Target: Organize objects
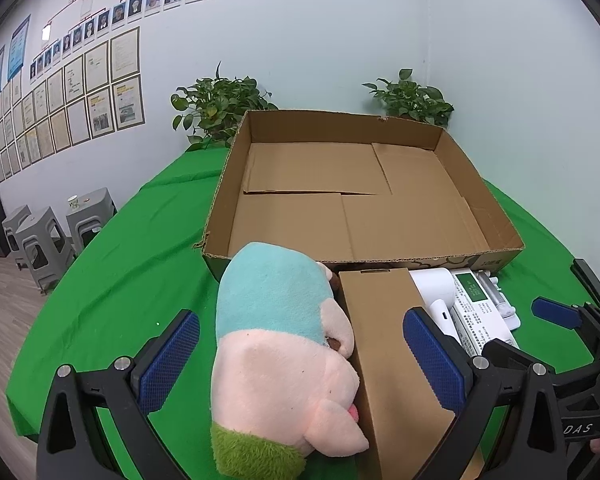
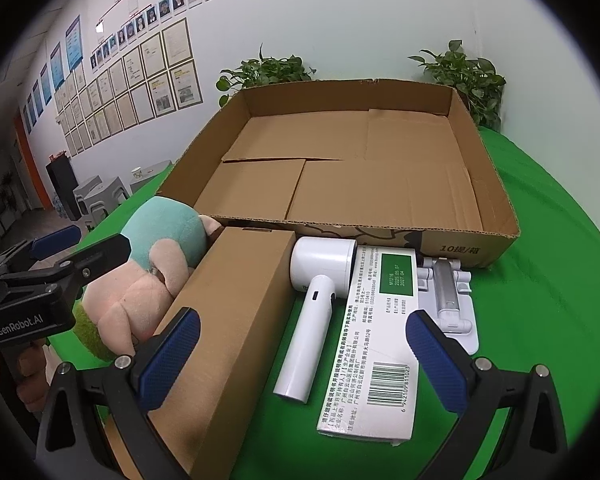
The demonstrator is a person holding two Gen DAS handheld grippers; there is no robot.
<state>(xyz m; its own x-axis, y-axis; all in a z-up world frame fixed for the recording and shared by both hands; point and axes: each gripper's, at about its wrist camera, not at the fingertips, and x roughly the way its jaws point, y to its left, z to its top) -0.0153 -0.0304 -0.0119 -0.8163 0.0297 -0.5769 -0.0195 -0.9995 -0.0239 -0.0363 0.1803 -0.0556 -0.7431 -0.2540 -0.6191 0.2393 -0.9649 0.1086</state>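
A large open cardboard tray (image 1: 496, 216) (image 2: 492, 184) stands empty on the green table. In front of it lie a pink and teal plush toy (image 1: 276, 344) (image 2: 160, 264), a small brown box (image 1: 392, 360) (image 2: 236, 312), a white handheld device (image 2: 312, 316) (image 1: 436, 292), a white medicine box (image 2: 376, 356) (image 1: 480, 320) and a white folding stand (image 2: 448, 300) (image 1: 500, 304). My left gripper (image 1: 300, 360) is open, its fingers either side of the plush and brown box. My right gripper (image 2: 304, 356) is open over the white device and medicine box.
Two potted plants (image 1: 216, 104) (image 1: 412, 100) stand behind the tray. Grey stools (image 1: 44, 244) stand on the floor at the left, one with a paper cup (image 1: 73, 202). The table's green cloth (image 1: 112, 292) falls away at the left edge.
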